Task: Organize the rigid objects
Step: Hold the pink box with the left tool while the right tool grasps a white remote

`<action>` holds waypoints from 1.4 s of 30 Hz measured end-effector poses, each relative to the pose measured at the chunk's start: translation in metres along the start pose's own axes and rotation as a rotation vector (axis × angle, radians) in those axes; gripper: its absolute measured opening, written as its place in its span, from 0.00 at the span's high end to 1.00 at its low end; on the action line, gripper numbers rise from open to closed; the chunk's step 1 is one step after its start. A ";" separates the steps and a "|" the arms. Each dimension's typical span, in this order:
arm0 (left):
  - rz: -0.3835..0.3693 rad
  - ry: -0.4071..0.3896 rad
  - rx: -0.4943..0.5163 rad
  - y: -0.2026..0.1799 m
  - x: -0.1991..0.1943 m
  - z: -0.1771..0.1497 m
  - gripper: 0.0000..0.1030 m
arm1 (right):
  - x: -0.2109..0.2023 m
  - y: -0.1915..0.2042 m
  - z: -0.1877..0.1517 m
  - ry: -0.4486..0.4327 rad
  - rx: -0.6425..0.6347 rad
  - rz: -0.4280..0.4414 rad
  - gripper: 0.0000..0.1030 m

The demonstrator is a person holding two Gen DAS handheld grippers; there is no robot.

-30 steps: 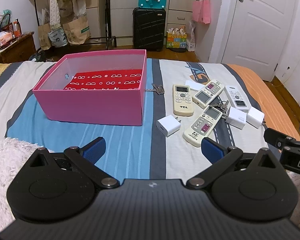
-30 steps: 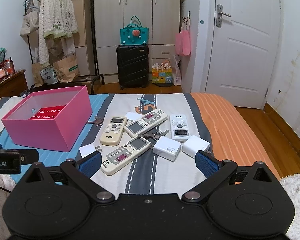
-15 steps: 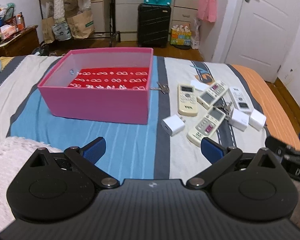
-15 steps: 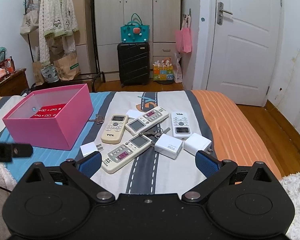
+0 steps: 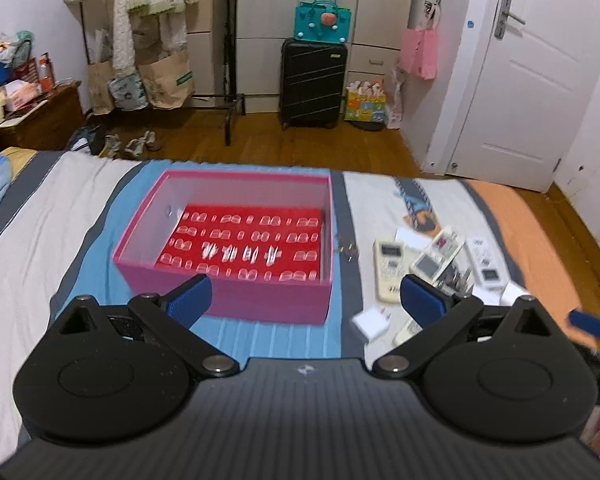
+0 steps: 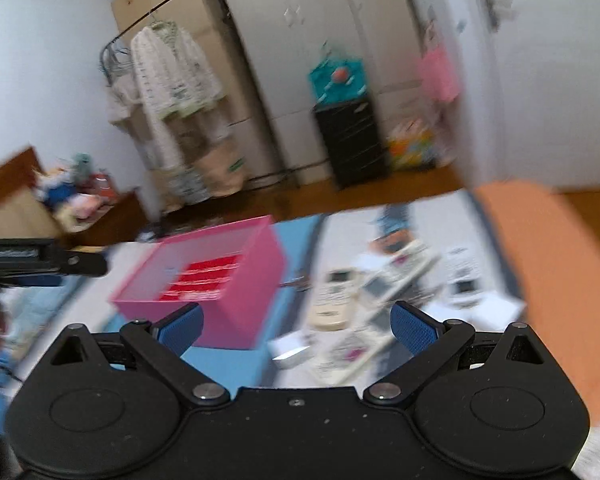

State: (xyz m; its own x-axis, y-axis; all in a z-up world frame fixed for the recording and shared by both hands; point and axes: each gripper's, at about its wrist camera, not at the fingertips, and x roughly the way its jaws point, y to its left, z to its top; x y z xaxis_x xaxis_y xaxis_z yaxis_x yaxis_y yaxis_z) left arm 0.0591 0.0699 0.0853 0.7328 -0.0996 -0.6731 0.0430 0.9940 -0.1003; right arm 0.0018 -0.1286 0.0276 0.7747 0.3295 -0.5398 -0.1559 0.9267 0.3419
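Pink cardboard box (image 5: 228,296), red patterned floor, sitting on striped bed (image 5: 40,216); slim plastic remotes (image 5: 392,270) lying R of it. Both claws (image 5: 306,300) (image 6: 296,328) released, now raised; R view blurring, tilting.

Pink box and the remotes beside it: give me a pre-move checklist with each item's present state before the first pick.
1. Left gripper open, nothing between its fingers: ok.
2. Right gripper open and unloaded: ok.
3. Pink box open-topped, upright on the bed: ok.
4. Remotes and white charger lie outside the box, to its right: ok.
5. Right wrist view sharp enough to aim: not ok, motion-blurred.
6. Keys free of the box wall: cannot tell.
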 end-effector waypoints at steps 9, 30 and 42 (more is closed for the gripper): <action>-0.004 0.205 -0.158 0.037 0.086 0.056 0.06 | 0.072 0.010 0.048 0.244 -0.082 -0.039 0.02; 0.103 0.305 -0.398 0.107 0.201 0.001 0.32 | 0.216 -0.070 -0.002 0.595 0.288 -0.270 0.08; 0.158 0.392 -0.508 0.129 0.242 -0.019 0.41 | 0.243 -0.064 -0.018 0.504 0.138 -0.348 0.15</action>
State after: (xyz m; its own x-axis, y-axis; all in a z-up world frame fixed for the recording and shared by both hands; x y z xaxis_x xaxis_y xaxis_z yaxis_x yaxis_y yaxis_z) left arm 0.2289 0.1728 -0.1044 0.3981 -0.0585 -0.9155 -0.4414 0.8626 -0.2470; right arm 0.1888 -0.1045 -0.1393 0.3762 0.0887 -0.9223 0.1597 0.9743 0.1589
